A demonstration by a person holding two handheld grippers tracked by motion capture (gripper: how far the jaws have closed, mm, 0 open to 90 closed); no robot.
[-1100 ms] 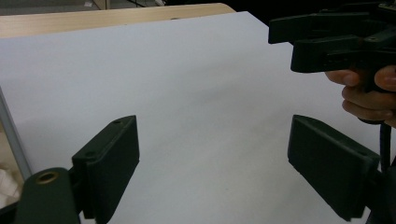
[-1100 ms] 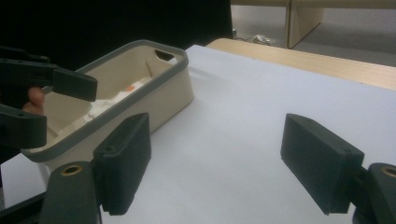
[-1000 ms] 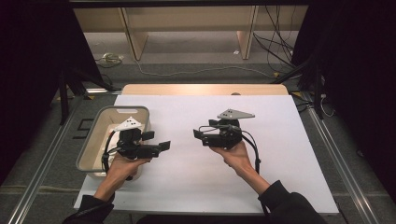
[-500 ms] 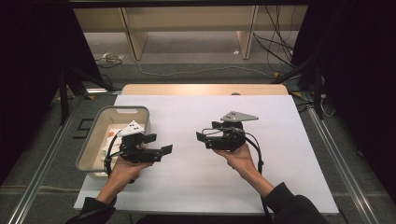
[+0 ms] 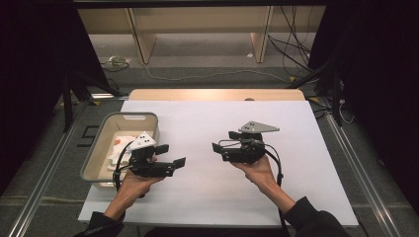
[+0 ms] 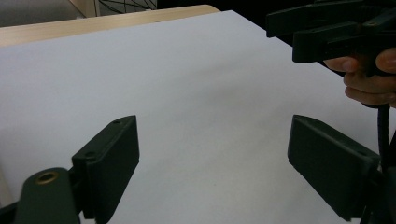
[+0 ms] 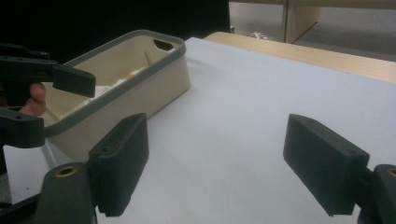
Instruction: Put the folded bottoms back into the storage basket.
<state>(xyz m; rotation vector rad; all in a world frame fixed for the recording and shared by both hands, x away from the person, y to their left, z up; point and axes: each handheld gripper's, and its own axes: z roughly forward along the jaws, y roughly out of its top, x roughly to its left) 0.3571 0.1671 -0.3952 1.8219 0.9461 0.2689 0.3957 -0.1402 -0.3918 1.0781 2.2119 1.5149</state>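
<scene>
Facing each other above the white paper-covered surface (image 5: 207, 197), the left gripper (image 5: 174, 165) and right gripper (image 5: 218, 150) both hold their fingers wide, nothing between them. From the high view, the beige rectangular plastic bin (image 5: 94, 160) at the surface's left edge holds crumpled white items — its grey rim (image 7: 140, 74) is clearer from the right gripper view.

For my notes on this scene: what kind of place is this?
Probably a lab or recording workspace: a table under a plain white sheet, dark curtains at both sides, and loose cables on the floor behind.
</scene>
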